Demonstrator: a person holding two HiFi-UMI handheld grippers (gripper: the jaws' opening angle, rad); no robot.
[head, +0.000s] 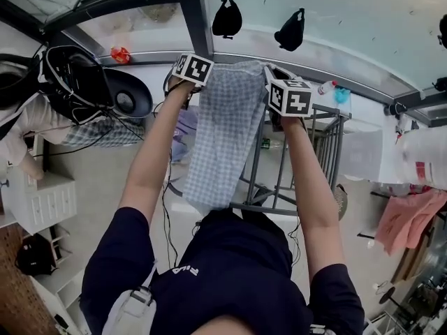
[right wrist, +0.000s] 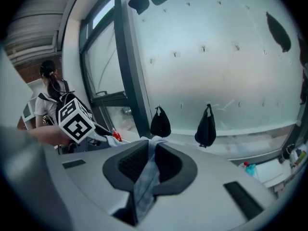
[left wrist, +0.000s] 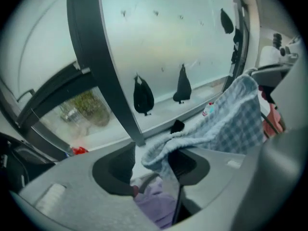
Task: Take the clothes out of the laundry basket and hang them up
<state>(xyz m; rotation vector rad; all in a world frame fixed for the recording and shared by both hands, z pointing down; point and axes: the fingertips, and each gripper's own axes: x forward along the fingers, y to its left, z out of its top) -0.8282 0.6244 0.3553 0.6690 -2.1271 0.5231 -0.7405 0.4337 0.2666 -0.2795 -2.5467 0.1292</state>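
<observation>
A blue-and-white checked cloth [head: 223,135] hangs stretched between my two raised grippers, above a grey drying rack [head: 297,180]. In the head view each gripper shows mainly its marker cube: the left cube [head: 192,68], the right cube [head: 290,98]. My left gripper [left wrist: 153,150] has its jaws apart. The cloth's hem [left wrist: 163,146] lies over the right pad only, and a lilac garment [left wrist: 156,203] shows through the gap. My right gripper [right wrist: 149,146] is shut on a bunched fold of the checked cloth [right wrist: 144,182].
A dark window post [head: 195,12] and frosted glass stand just beyond the grippers, with two black bags [head: 227,18] [head: 290,30] hanging on the glass. A person [head: 28,117] is at the left by white drawers [head: 42,201]. A pink cloth [head: 412,218] hangs at the right.
</observation>
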